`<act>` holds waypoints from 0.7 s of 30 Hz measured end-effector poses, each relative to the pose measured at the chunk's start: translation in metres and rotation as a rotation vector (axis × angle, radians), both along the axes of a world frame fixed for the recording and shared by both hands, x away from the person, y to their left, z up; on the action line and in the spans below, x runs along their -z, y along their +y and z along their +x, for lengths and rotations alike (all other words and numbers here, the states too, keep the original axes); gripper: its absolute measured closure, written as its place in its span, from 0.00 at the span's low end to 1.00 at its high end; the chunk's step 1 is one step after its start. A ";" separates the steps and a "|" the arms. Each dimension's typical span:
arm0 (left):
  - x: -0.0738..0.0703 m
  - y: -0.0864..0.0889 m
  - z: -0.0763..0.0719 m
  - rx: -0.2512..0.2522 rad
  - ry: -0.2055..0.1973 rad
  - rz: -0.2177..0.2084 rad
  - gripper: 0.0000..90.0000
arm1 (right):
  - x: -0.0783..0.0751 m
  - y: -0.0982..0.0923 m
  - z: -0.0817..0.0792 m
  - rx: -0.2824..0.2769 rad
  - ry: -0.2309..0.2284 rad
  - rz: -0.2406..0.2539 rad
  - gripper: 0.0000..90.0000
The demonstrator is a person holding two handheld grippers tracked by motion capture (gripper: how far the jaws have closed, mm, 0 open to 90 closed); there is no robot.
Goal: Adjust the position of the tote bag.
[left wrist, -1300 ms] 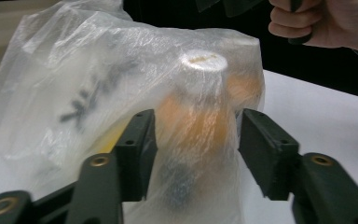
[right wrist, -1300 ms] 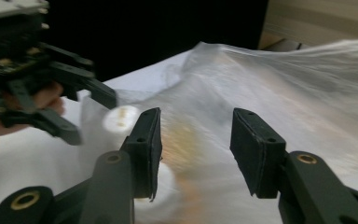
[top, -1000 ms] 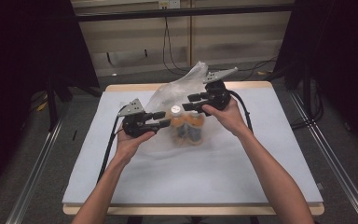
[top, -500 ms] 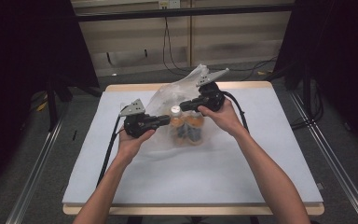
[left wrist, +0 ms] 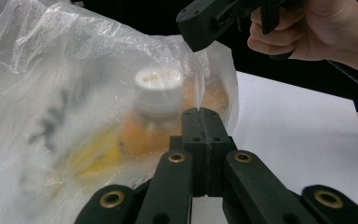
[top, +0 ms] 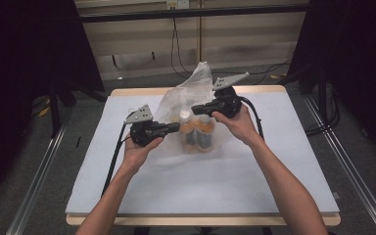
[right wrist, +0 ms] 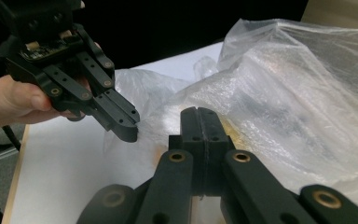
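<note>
A clear plastic bag stands at the middle back of the white table. Orange bottles sit inside it, one with a white cap. My left gripper is shut at the bag's left side, its tip pinching a fold of film. My right gripper is shut on the film just above the bottles, its jaws pressed into the bag. The two tips are close together: the right gripper hangs above the left one's tip, and the left gripper touches the film beside the right.
Black cables trail from both grippers across the table. Dark curtains flank the table and a metal rail runs along the floor at the left. The white cover reaches the front edge.
The right gripper has dropped slightly and come left towards the left gripper. The bag's top has shifted a little. Both stay shut at the bag.
</note>
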State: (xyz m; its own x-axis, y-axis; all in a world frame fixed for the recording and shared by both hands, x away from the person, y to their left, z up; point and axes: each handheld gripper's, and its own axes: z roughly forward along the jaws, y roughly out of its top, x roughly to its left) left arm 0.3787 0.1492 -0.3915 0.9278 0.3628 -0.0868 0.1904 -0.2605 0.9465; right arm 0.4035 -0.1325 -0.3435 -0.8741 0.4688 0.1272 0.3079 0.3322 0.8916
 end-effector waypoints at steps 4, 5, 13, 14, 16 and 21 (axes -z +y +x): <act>-0.003 -0.006 -0.004 0.019 -0.011 -0.002 1.00 | -0.001 -0.009 -0.009 0.003 -0.012 0.051 1.00; -0.004 -0.007 -0.005 0.030 -0.011 -0.001 1.00 | 0.000 -0.011 -0.011 0.005 -0.016 0.056 1.00; -0.009 -0.016 -0.020 0.078 -0.028 0.017 1.00 | -0.004 -0.026 -0.037 0.006 -0.057 0.070 1.00; -0.009 -0.016 -0.021 0.077 -0.028 0.022 1.00 | -0.004 -0.026 -0.037 0.006 -0.057 0.070 1.00; -0.008 -0.016 -0.022 0.077 -0.023 0.017 1.00 | -0.005 -0.029 -0.044 0.001 -0.067 0.076 1.00; -0.014 -0.003 -0.020 0.058 -0.029 -0.008 0.95 | -0.005 -0.038 -0.058 0.009 -0.081 0.085 1.00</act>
